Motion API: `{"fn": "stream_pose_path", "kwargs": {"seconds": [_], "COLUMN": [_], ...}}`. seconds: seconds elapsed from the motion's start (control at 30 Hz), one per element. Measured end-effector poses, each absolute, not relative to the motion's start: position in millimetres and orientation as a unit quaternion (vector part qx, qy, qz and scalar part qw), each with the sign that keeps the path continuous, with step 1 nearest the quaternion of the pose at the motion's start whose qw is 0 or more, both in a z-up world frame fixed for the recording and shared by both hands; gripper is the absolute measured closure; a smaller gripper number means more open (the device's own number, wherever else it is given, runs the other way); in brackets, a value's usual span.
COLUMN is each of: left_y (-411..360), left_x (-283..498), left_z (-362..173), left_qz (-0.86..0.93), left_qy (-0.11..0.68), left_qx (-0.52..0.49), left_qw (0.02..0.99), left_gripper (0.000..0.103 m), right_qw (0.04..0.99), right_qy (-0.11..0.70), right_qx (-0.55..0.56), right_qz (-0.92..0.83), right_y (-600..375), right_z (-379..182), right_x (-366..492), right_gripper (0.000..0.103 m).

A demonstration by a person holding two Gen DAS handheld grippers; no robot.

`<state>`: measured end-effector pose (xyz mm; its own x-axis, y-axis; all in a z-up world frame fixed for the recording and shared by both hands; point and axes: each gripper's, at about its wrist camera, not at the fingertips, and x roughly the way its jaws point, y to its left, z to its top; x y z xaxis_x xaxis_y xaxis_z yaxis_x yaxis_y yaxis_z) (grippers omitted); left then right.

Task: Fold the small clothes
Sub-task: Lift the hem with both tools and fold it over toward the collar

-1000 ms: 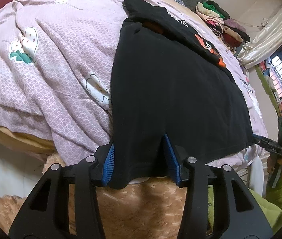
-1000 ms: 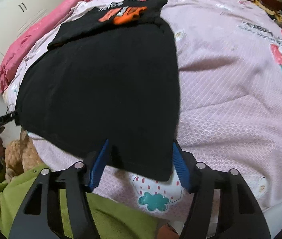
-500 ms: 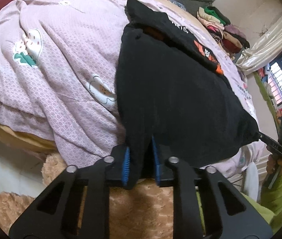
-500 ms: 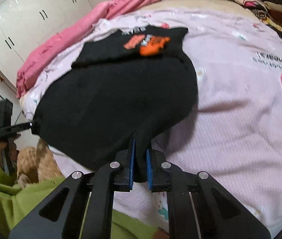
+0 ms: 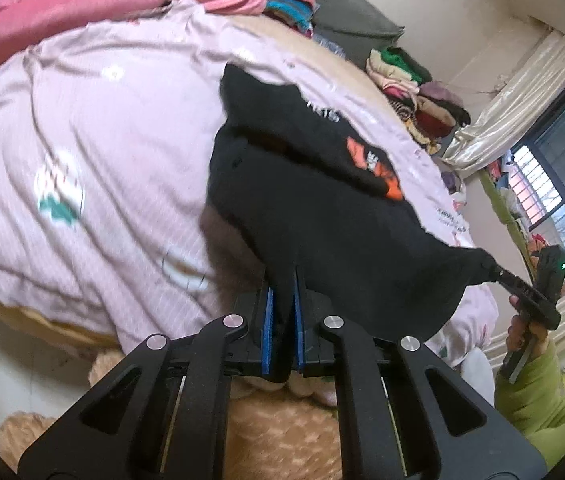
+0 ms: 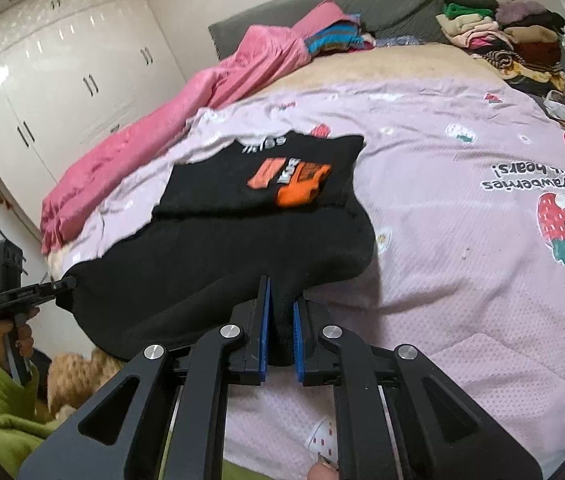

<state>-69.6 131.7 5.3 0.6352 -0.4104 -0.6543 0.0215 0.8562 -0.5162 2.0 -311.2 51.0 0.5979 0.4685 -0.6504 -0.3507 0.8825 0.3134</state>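
A black T-shirt point(image 5: 334, 216) with an orange print lies on the lilac quilt point(image 5: 114, 128), its top part folded over. My left gripper point(image 5: 282, 304) is shut on one bottom corner of the shirt. My right gripper point(image 6: 281, 316) is shut on the other bottom corner of the shirt point(image 6: 222, 256). The hem hangs lifted between them above the bed's near edge. The right gripper also shows in the left wrist view point(image 5: 494, 270), and the left gripper in the right wrist view point(image 6: 68, 282).
A pink blanket point(image 6: 170, 120) lies along the left side of the bed. Stacks of folded clothes point(image 6: 502, 36) sit at the head by the grey headboard point(image 6: 362, 12). A tan plush toy point(image 5: 282, 432) lies below the near edge. White wardrobes point(image 6: 62, 72) stand on the left.
Both grippers closed on the shirt's bottom corners, then lifted the hem off the quilt and raised it. The views now look further up the bed.
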Motion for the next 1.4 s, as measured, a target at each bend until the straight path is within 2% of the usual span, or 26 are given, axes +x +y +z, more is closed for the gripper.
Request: {"fn": "stream_pose_path", "kwargs": {"seconds": [0.6,1.4], "left_y": [144,149], "left_x": [-36,21], "left_z": [59,95], "left_qz": [-0.107,-0.073], "left_qy": [0.334,0.305], "left_qx": [-0.250,-0.231], "left_qw": [0.902,0.921], "left_gripper": [0.101,0.101], "right_qw": [0.916,0.934], "right_qy": [0.320,0.259], "right_qx": [0.128,0.157], "right_qz": [0.206,0.191], "right_y": [-332,-331], "right_z": [79,106], "right_x": [14,60], "right_gripper": [0.094,0.095]}}
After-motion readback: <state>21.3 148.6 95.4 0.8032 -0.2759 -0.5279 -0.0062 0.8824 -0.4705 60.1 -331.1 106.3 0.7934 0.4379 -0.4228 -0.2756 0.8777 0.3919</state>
